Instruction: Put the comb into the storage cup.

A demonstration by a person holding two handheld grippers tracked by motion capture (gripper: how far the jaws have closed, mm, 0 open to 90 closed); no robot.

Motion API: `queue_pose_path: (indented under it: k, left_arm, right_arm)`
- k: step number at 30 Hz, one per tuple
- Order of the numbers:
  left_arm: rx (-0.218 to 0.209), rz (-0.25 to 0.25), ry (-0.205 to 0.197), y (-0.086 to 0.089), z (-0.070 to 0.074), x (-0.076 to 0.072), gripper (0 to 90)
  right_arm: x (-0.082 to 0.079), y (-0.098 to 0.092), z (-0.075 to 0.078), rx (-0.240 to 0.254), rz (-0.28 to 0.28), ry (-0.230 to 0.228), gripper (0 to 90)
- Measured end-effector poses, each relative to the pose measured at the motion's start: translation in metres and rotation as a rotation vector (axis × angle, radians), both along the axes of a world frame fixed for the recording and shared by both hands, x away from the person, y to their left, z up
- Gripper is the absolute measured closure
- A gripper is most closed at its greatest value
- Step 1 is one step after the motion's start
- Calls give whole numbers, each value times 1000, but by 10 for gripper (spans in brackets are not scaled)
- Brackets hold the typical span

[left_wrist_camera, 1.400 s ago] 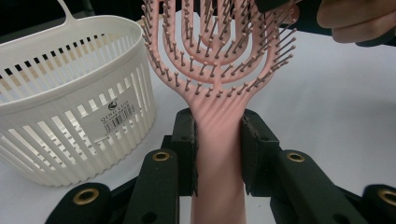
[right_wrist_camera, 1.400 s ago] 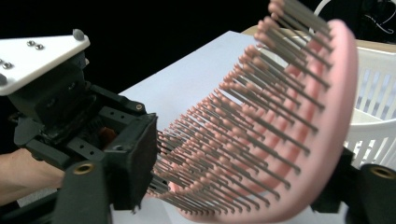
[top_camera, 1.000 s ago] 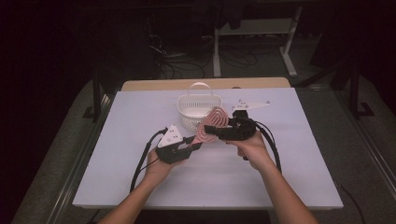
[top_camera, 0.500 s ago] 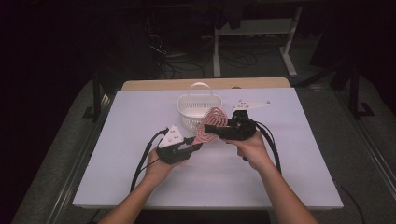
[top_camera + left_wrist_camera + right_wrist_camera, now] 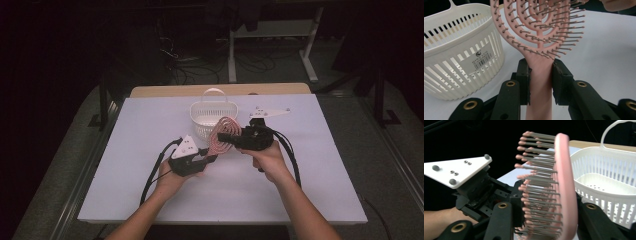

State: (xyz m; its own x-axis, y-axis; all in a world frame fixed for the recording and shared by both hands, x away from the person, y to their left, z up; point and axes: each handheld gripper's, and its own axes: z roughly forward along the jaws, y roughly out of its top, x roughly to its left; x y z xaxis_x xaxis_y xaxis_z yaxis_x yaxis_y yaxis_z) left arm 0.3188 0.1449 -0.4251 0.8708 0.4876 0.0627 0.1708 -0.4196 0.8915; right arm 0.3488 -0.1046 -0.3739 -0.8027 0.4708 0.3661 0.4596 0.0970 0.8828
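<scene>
Pink plastic hairbrush (image 5: 223,136), held off the bench just in front of the basket (image 5: 210,114) near the middle of the far edge, has an open, vented head of curved ribs set with thin bristles tipped by small balls, and a smooth flat handle. The left gripper (image 5: 210,158) is clamped on that handle, its black pads pressing both sides, while the right gripper (image 5: 236,139) has just been closing and now pinches the head between bristle side and back. White and oval, the slotted plastic basket with its arched handle holds nothing.
</scene>
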Motion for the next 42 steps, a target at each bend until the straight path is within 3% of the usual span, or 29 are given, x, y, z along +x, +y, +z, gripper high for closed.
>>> queue_pose_path:
  k: [11,25,32,42]
  left_arm:
    - [-11,-7,13,1,0,2,688]
    - [-46,-21,56,7,6,3,524]
    - [-43,-35,77,14,8,4,464]
    - [1,-57,106,29,9,5,374]
  right_arm:
    - [-2,1,1,5,0,-16,623]
    - [-3,-5,5,17,-34,-45,625]
    - [-3,-10,7,17,-52,-56,626]
    - [-3,-15,9,19,-69,-65,626]
